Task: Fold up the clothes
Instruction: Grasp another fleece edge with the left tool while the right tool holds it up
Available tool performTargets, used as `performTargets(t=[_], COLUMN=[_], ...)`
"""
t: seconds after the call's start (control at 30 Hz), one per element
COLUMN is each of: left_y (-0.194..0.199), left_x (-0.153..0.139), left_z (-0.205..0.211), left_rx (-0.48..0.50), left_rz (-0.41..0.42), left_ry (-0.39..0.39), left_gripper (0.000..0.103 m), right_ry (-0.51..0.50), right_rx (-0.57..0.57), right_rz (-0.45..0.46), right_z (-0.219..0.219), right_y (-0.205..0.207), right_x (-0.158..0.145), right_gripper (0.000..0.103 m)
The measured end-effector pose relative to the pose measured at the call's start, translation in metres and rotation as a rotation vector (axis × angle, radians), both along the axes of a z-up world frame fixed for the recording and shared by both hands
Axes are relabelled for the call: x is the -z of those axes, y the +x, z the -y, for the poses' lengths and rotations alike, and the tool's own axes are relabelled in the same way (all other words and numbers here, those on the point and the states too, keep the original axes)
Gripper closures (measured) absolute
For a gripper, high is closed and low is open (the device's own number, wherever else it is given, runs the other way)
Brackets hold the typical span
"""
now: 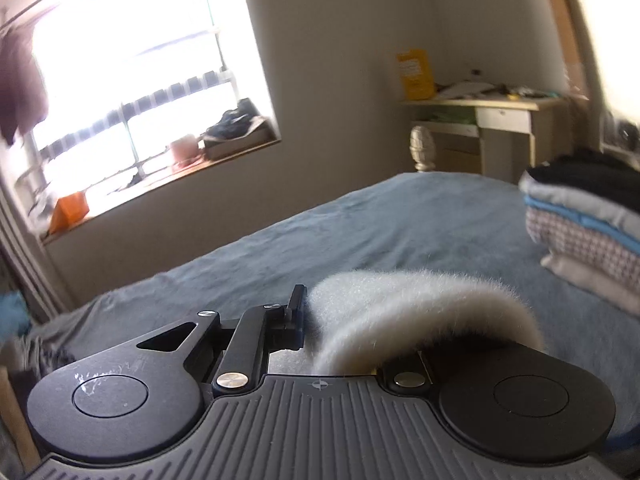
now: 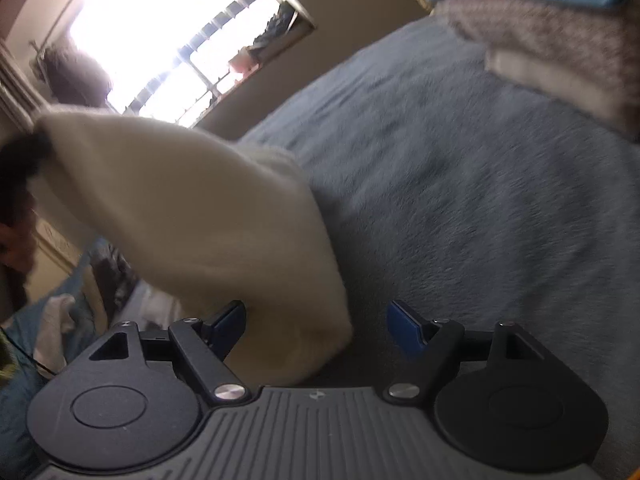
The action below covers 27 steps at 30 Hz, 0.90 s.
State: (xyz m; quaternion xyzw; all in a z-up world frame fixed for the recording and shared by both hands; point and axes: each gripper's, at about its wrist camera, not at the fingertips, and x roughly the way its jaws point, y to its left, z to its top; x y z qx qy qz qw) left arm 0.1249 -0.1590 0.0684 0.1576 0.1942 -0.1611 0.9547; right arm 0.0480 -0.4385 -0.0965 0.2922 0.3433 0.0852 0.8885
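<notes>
A white fuzzy garment [image 1: 404, 312] curls up out of my left gripper [image 1: 320, 332], which is shut on it. Only the left finger [image 1: 294, 320] shows, as the cloth covers the other. In the right wrist view the same garment [image 2: 192, 208] hangs as a long white fold above the blue-grey bed cover [image 2: 460, 200]. Its lower end lies between the fingers of my right gripper [image 2: 316, 324], close to the left finger [image 2: 228, 320]. That gripper stands open and its pads do not press the cloth. The garment's upper end runs into a dark blurred shape [image 2: 24, 156].
A stack of folded clothes [image 1: 592, 220] sits on the bed at the right, also seen as the stack [image 2: 540, 28]. A bright window [image 1: 132, 80] with a cluttered sill is at the left. A desk [image 1: 492, 120] with a yellow bag [image 1: 414, 74] stands beyond the bed. Loose laundry [image 2: 56, 332] lies at the lower left.
</notes>
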Motion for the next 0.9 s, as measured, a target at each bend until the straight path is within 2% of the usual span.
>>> performTargets(t=[0.03,0.07,0.1,0.13,0.17,0.27,0.37,0.47,0.67,0.77,0.9], left_y=[-0.004,-0.006,-0.009,-0.013,-0.016,-0.027,-0.038,-0.050,-0.099,-0.127,-0.165], left_x=[-0.003,-0.004,-0.006,-0.007,-0.010,-0.021,-0.040,-0.060,-0.103,-0.126,-0.153], left_z=[-0.007,-0.011,-0.014,-0.019,-0.023,-0.043,-0.067,-0.092,-0.121,-0.133,-0.145], left_rx=[-0.011,-0.018,-0.025,-0.034,-0.043,-0.081,-0.128,-0.176,-0.168,-0.155,-0.129], left_rz=[0.000,0.005,0.011,0.019,0.031,0.069,0.103,0.135,0.220,0.271,0.346], left_ry=[-0.006,-0.007,-0.008,-0.015,-0.013,-0.031,-0.079,-0.136,-0.197,-0.230,-0.280], left_gripper=[0.089,0.089,0.089,0.089,0.090,0.090,0.091,0.091,0.091,0.092,0.092], right_ry=[-0.010,-0.021,-0.052,-0.097,-0.122,-0.170,-0.295,-0.366,-0.443,-0.504,-0.518], right_rx=[-0.014,-0.028,-0.031,-0.027,-0.022,-0.011,0.001,0.002,-0.046,-0.073,-0.080], right_rz=[-0.009,-0.018,-0.024,-0.027,-0.015,0.097,0.274,0.432,0.691,0.837,0.995], right_z=[-0.008,-0.016,-0.023,-0.030,-0.034,-0.036,-0.041,-0.048,-0.084,-0.111,-0.130], right_y=[0.009,0.018,0.026,0.033,0.037,0.034,0.026,0.021,0.009,-0.012,-0.045], right_x=[0.005,0.010,0.012,0.012,0.007,-0.028,-0.085,-0.147,-0.252,-0.296,-0.347], right_gripper=[0.027,0.037,0.062,0.077,0.084,0.087,0.087,0.088,0.088,0.088,0.088])
